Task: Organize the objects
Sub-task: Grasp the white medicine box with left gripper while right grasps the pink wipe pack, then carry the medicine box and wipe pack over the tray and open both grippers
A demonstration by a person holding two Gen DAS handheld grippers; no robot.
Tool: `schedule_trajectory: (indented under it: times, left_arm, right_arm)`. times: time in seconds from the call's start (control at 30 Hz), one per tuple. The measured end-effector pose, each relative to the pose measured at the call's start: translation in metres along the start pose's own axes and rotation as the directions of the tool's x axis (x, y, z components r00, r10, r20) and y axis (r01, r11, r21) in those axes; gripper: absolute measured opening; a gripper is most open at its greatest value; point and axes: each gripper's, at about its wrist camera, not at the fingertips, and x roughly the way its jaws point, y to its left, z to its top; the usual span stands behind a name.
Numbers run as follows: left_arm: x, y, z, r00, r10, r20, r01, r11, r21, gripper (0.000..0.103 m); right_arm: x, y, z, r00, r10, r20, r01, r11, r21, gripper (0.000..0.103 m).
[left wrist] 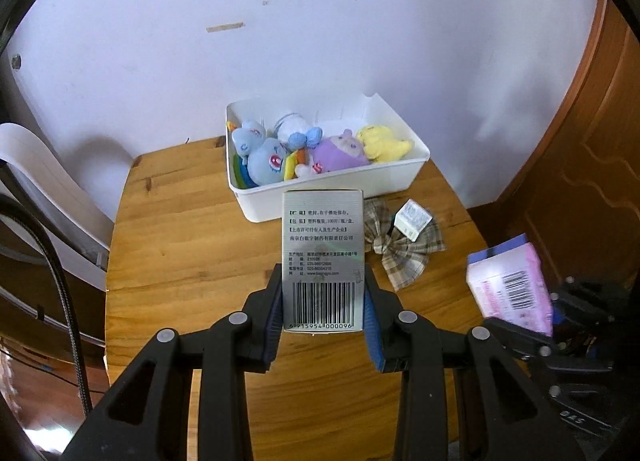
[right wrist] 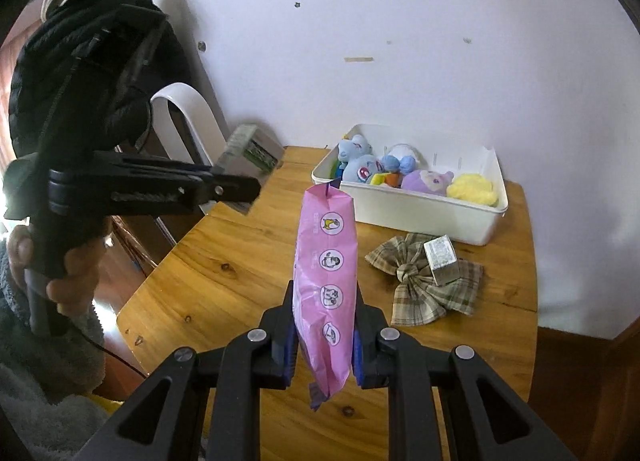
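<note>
Only right wrist shows hand [right wrist: 60, 261] gripping handle.

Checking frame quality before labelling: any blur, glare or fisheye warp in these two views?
Left wrist view: silver box in the left claw is sharp, print readable; pink packet at the right edge is washed out and slightly soft; wooden table edges bow strongly. Right wrist view: pink packet in the right claw is crisp; the silver box looks smeared; dark vignette in the corners.

Pink packet [right wrist: 326, 281], grey box [left wrist: 323, 257], beige-brown plaid bow [right wrist: 420, 285].
</note>
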Motion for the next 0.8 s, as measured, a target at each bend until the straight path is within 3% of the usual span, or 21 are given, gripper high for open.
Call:
schedule_trajectory:
  times: [0.23, 0.43, 0.6, 0.8]
  left_arm:
    - [-0.015, 0.001, 0.026, 0.998, 0.017, 0.060, -0.016, 1.000, -0.012, 0.037]
    - [-0.032, 0.001, 0.063, 0.987, 0.060, 0.146, -0.061, 0.998, 0.000, 0.037]
    - [-0.034, 0.001, 0.101, 0.976, 0.085, 0.203, -0.087, 0.996, 0.001, 0.037]
    - [-0.015, 0.009, 0.152, 0.976, 0.073, 0.206, -0.069, 0.997, -0.028, 0.037]
  right_arm:
    - [-0.004, -0.014, 0.026, 0.999, -0.038, 0.037, 0.038, 0.999, -0.002, 0.021]
    - [-0.015, -0.037, 0.076, 0.987, -0.107, 0.116, 0.105, 0.994, 0.025, 0.021]
    - [-0.011, -0.057, 0.114, 0.981, -0.146, 0.128, 0.137, 0.988, 0.078, 0.021]
    - [0.003, -0.077, 0.159, 0.975, -0.178, 0.131, 0.160, 0.978, 0.135, 0.021]
